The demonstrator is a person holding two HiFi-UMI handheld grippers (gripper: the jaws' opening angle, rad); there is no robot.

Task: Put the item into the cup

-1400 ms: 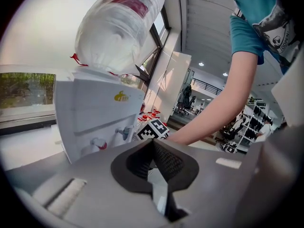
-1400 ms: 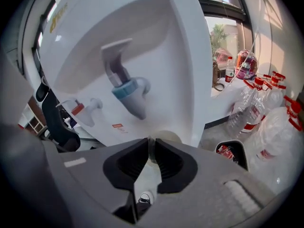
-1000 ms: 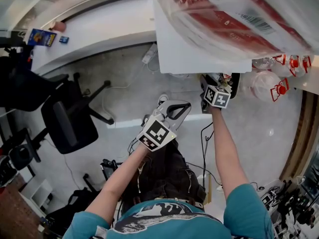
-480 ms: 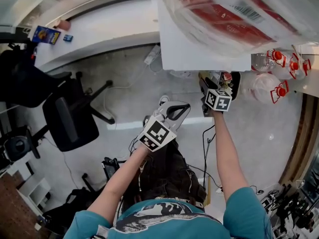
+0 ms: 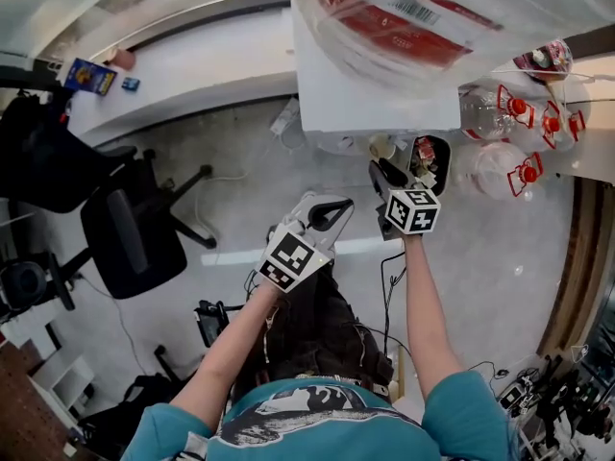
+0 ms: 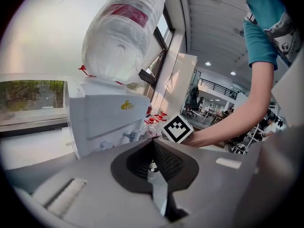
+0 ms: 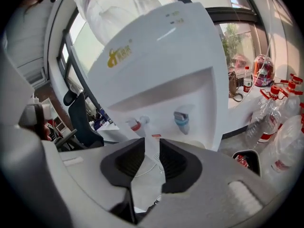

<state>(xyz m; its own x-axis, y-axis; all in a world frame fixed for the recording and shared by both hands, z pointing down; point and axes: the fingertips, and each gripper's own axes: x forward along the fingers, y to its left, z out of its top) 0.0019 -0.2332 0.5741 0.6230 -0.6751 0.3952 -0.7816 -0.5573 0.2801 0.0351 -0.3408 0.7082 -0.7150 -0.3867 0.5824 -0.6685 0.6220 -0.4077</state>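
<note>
**A:** What does the head view show of the room?

**B:** A grey floor [image 5: 240, 200], a long white tabletop [image 5: 192, 65] by the wall, and a black office chair [image 5: 135, 238] well left of both jaws. A white water dispenser [image 5: 365, 104] with a wrapped bottle [image 5: 404, 17] on top stands just ahead of the right gripper [image 5: 382, 173]. Empty red-capped bottles [image 5: 504, 152] lie to the right of its jaws.

**A:** And the arms?

**B:** Both bare forearms reach forward. The left gripper [image 5: 338, 205] is nearer the body, short of the dispenser.

**A:** The cup?

**B:** A small pale round thing [image 5: 382, 146] sits under the dispenser's front, just past the right jaws. Whether it's the cup I can't tell, and I can't pick out the item.

**A:** Left gripper view?

**B:** The jaws are closed tip to tip with nothing in them. The dispenser is ahead and to their left, and the right gripper is just beyond on the right.

**A:** Right gripper view?

**B:** The jaws are parted by a narrow gap and have just been closing, with nothing between them. The dispenser's front shows through the gap. The red tap [image 7: 135, 125] is above the left jaw and the blue tap [image 7: 182, 119] above the right.
</note>
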